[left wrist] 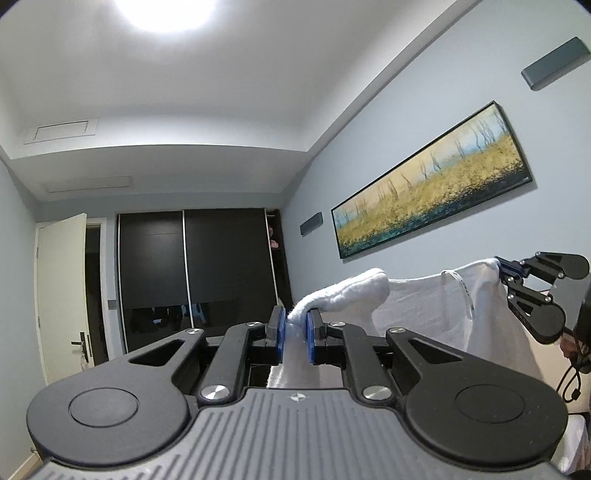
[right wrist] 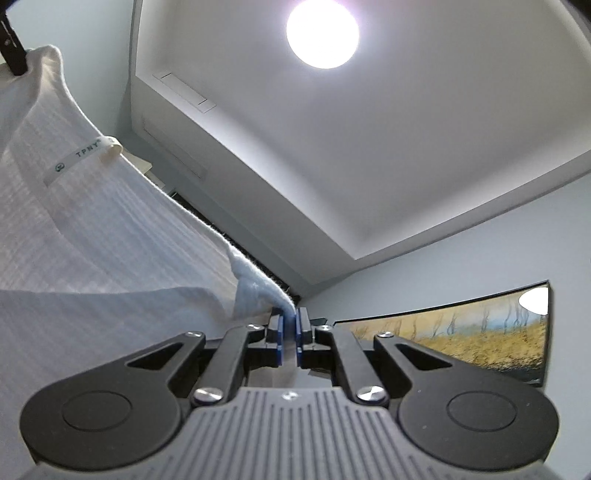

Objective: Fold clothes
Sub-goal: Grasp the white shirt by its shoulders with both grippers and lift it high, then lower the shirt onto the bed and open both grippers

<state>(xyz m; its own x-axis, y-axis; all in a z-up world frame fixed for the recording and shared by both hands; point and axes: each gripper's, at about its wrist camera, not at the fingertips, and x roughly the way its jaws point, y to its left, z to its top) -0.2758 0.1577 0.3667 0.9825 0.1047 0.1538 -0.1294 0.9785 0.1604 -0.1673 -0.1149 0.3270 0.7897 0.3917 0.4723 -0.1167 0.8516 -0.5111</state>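
Observation:
A white ribbed garment [left wrist: 417,306] hangs stretched in the air between my two grippers. My left gripper [left wrist: 295,326] is shut on a bunched corner of it, and the cloth fills the gap between the blue pads. At the right of the left wrist view, my right gripper [left wrist: 504,267] pinches the other top corner. In the right wrist view the right gripper [right wrist: 291,321] is shut on a thin fold of the garment [right wrist: 92,240]. The cloth runs up to the left gripper [right wrist: 13,55] at the top left edge. A neck label [right wrist: 85,157] shows on the cloth.
Both cameras tilt up at the room. A dark sliding wardrobe [left wrist: 192,273] and an open white door [left wrist: 62,295] stand ahead. A long framed painting [left wrist: 436,188] hangs on the right wall, under a bright ceiling lamp [right wrist: 323,33]. A hand [left wrist: 567,345] shows behind the right gripper.

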